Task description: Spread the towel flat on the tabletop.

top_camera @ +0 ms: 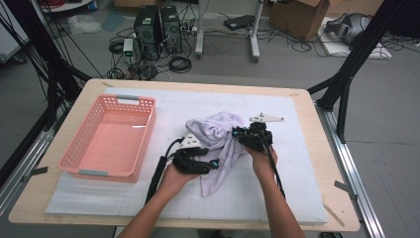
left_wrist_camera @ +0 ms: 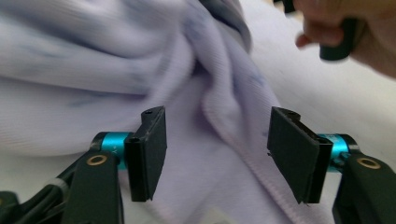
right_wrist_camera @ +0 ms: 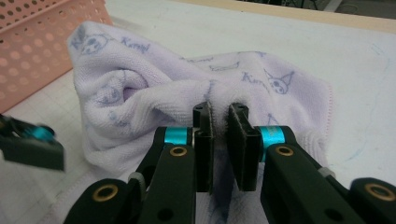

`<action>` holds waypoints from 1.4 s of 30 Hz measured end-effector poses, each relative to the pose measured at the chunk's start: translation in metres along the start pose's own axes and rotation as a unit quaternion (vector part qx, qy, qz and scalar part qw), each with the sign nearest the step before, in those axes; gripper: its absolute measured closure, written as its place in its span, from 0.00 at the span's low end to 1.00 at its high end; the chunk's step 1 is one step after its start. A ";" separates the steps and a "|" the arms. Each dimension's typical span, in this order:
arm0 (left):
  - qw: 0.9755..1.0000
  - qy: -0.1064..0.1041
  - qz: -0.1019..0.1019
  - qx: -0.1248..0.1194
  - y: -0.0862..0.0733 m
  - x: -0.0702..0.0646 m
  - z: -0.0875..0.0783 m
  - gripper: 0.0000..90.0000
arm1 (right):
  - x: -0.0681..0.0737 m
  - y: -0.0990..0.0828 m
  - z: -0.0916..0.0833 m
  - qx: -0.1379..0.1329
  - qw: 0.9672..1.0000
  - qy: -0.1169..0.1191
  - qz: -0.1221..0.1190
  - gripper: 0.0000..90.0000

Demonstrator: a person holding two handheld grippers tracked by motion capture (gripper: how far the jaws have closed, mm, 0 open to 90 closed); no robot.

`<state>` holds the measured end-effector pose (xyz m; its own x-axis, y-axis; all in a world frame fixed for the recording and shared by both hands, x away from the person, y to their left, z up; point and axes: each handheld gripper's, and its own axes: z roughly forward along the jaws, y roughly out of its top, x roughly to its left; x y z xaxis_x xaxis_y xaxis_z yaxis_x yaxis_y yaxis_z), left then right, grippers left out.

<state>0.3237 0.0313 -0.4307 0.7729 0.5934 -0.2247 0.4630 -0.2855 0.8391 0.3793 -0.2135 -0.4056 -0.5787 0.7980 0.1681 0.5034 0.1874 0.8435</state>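
Right gripper view first: the right gripper [right_wrist_camera: 219,135] has its two black jaws nearly together, pinching a raised fold of the towel [right_wrist_camera: 154,93] between the pads. The cloth is soft pale-lilac terry, looped pile catching the light, printed with small cartoon faces and script lettering (the stitched hem runs along its right edge). It is bunched and rumpled, humped up beyond the jaws, with a pocket-like hollow on its left side. Farther off sits the basket [right_wrist_camera: 28,51], salmon-pink plastic with perforated walls, just beside the towel's far left corner.

Over to the left gripper view: the left gripper [left_wrist_camera: 217,154] stands with its jaws wide apart, flat black pads on turquoise collars, and a ridge of towel [left_wrist_camera: 224,121] lies between them without either pad pressing on it. The weave here shows fine ribbing and a corded hem.

From the high view, both hands come in at the near edge; the left gripper [top_camera: 210,166] is at the towel's near-left side, the right gripper [top_camera: 237,134] on its right. The towel [top_camera: 213,131] is heaped mid-table on a white gridded mat [top_camera: 297,198], one tail trailing toward the person. The rectangular basket [top_camera: 84,144] lies to the left, apart from the cloth.
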 end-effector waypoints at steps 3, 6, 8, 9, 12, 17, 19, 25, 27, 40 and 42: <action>0.999 -0.002 0.027 0.042 -0.002 -0.012 0.021 0.40 | 0.000 0.000 -0.003 0.001 1.000 0.007 -0.006 0.86; 0.997 0.011 0.048 0.063 -0.003 -0.020 0.033 0.44 | -0.002 -0.001 -0.007 -0.001 1.000 0.016 -0.006 0.81; 0.996 0.016 0.060 0.070 -0.003 -0.023 0.037 0.49 | -0.003 -0.002 -0.010 -0.003 1.000 0.019 -0.005 0.79; 0.994 0.026 0.074 0.074 -0.003 -0.026 0.039 0.62 | -0.006 -0.003 -0.016 -0.008 1.000 0.025 -0.002 0.75; 0.995 0.026 0.083 0.057 -0.001 -0.027 0.038 0.88 | -0.012 -0.010 -0.029 -0.021 0.999 0.037 0.016 0.70; 0.998 0.001 0.063 0.013 0.005 -0.022 0.025 0.95 | -0.021 -0.025 -0.054 -0.036 0.999 0.018 0.012 0.67; 0.999 -0.007 0.050 -0.014 0.008 -0.021 0.018 0.96 | -0.022 -0.029 -0.059 -0.033 0.999 0.011 0.010 0.68; 0.997 -0.004 0.015 -0.075 0.015 -0.009 -0.003 1.00 | -0.029 -0.050 -0.062 0.018 1.000 -0.017 -0.014 0.62; 0.996 0.005 0.007 -0.083 0.016 -0.004 -0.009 1.00 | -0.029 -0.053 -0.055 0.038 0.999 -0.020 -0.011 0.55; 0.998 0.009 0.036 0.053 0.006 -0.026 0.036 0.37 | -0.038 -0.046 -0.057 0.009 1.000 -0.005 0.012 0.96; 0.996 0.023 0.057 0.066 0.006 -0.036 0.048 0.40 | -0.038 -0.036 -0.064 -0.005 1.000 -0.006 0.007 0.96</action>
<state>0.3193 -0.0274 -0.4415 0.8043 0.5846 -0.1064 0.4294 -0.4481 0.7841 0.3418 -0.2872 -0.4095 -0.5640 0.8072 0.1743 0.5052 0.1703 0.8460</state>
